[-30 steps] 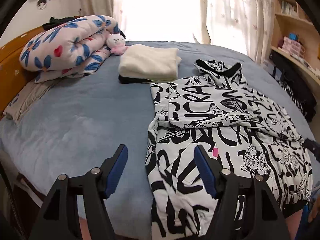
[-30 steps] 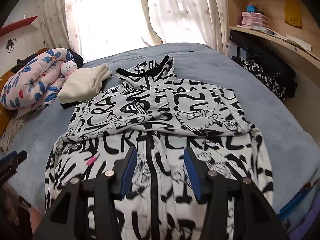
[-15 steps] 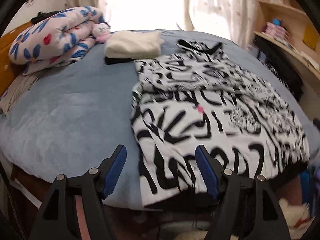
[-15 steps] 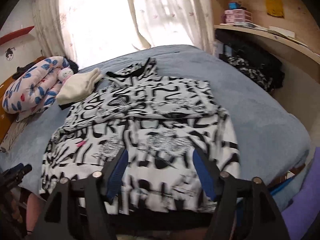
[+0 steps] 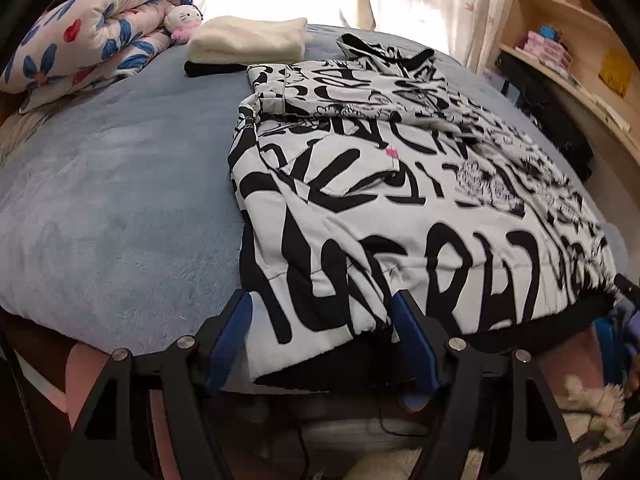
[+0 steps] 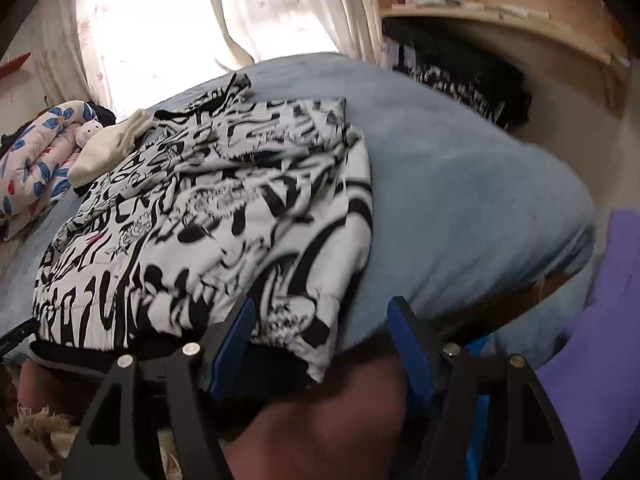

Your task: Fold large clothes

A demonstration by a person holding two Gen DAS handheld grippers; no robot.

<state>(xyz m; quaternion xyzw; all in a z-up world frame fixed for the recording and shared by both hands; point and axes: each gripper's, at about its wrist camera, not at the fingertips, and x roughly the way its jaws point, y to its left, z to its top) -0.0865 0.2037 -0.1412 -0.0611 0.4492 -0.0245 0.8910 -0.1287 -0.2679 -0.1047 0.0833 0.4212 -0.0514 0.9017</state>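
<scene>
A black-and-white graffiti-print hooded jacket (image 5: 400, 200) lies face up on the blue bed (image 5: 120, 200), its sleeves folded across the chest and its black hem hanging over the near edge. My left gripper (image 5: 320, 344) stands open low at that edge, with the hem's left corner between its blue pads (image 5: 230, 344), which do not press on it. In the right wrist view the jacket (image 6: 220, 208) is blurred. My right gripper (image 6: 320, 344) is open around the hem's right corner, without closing on it.
At the far left are a floral quilt (image 5: 88, 40), a plush cat (image 5: 182, 20) and a folded cream garment (image 5: 248, 40) on a black one. Wooden shelves (image 5: 560, 52) and a dark clothes heap (image 6: 472, 80) line the right side. Purple fabric (image 6: 608, 320) lies near the right.
Both grippers sank and drew back from above the jacket to the bed's near edge. The right one shifted to the hem's right corner and its jaws widened.
</scene>
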